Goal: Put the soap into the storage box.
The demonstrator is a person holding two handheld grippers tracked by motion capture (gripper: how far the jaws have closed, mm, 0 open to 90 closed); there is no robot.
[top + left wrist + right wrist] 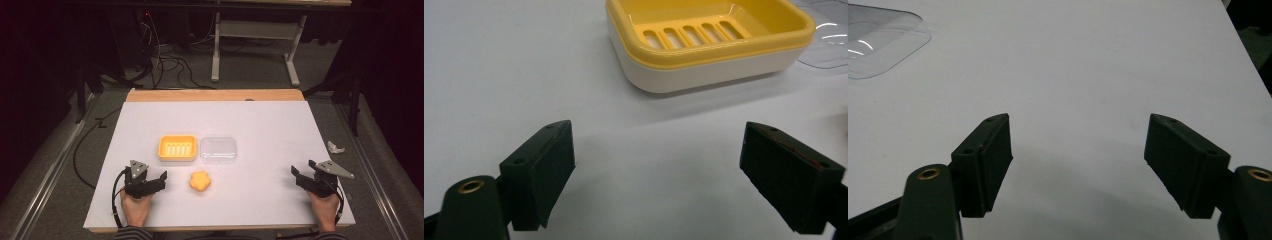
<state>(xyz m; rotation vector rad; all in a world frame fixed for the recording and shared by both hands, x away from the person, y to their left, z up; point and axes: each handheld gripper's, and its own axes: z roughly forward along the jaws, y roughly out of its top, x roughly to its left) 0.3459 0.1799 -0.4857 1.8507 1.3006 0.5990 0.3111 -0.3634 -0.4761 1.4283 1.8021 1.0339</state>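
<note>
A yellow soap dish [177,147] with a slotted tray sits mid-table, and its white base and yellow rim show close up in the left gripper view [709,40]. A clear plastic lid [218,149] lies just right of it, its corner also seen as the clear lid [878,45]. An orange flower-shaped soap [200,181] rests in front of both. My left gripper [147,179] is open near the table's front left, left of the soap, with nothing between its jaws [659,165]. My right gripper [305,175] is open at the front right over bare table [1078,160].
The white table top [260,120] has a wooden strip along its far edge. A crumpled white scrap [335,147] lies off the table's right side. Cables and a metal desk frame [257,45] stand on the floor beyond.
</note>
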